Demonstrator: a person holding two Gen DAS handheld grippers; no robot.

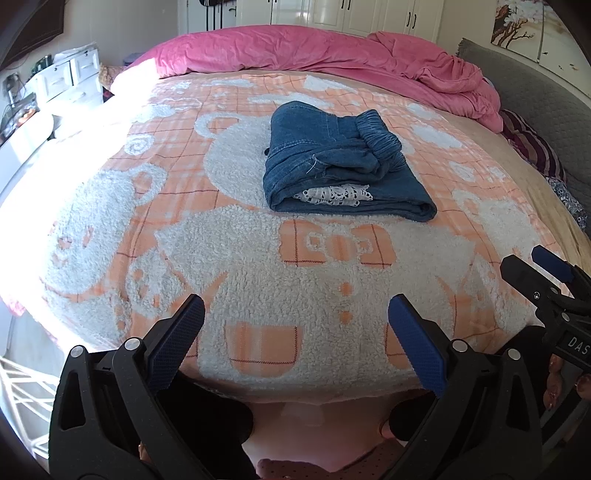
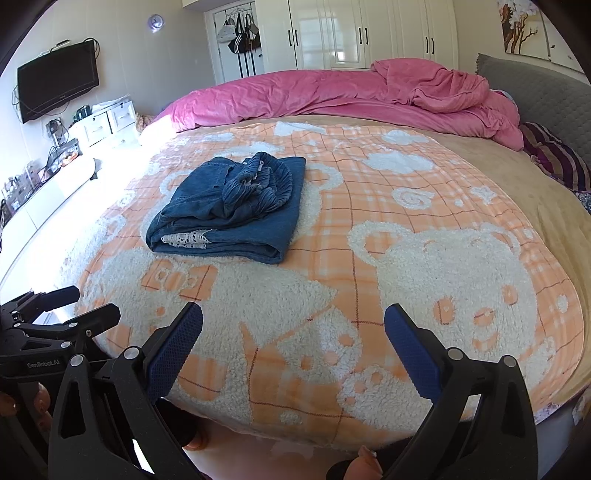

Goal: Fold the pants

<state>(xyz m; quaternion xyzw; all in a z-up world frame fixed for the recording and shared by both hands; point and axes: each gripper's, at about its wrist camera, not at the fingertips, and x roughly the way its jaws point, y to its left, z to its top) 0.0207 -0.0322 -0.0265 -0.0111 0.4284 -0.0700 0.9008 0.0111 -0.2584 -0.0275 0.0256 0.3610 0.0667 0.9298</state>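
Observation:
Blue denim pants [image 1: 340,162] lie folded in a compact bundle on the orange and white fleece blanket [image 1: 258,258], with white lace trim showing at the near edge. They also show in the right wrist view [image 2: 236,206], left of centre. My left gripper [image 1: 295,317] is open and empty above the near edge of the bed, well short of the pants. My right gripper [image 2: 293,325] is open and empty too, near the front edge. The right gripper also shows at the right edge of the left wrist view [image 1: 532,266], and the left gripper at the left edge of the right wrist view [image 2: 96,302].
A crumpled pink duvet [image 1: 332,51] lies along the far side of the bed. A grey headboard [image 2: 546,92] and striped pillow [image 2: 554,155] are at right. White drawers [image 2: 103,122], a wall TV [image 2: 59,79] and wardrobes [image 2: 354,33] stand beyond.

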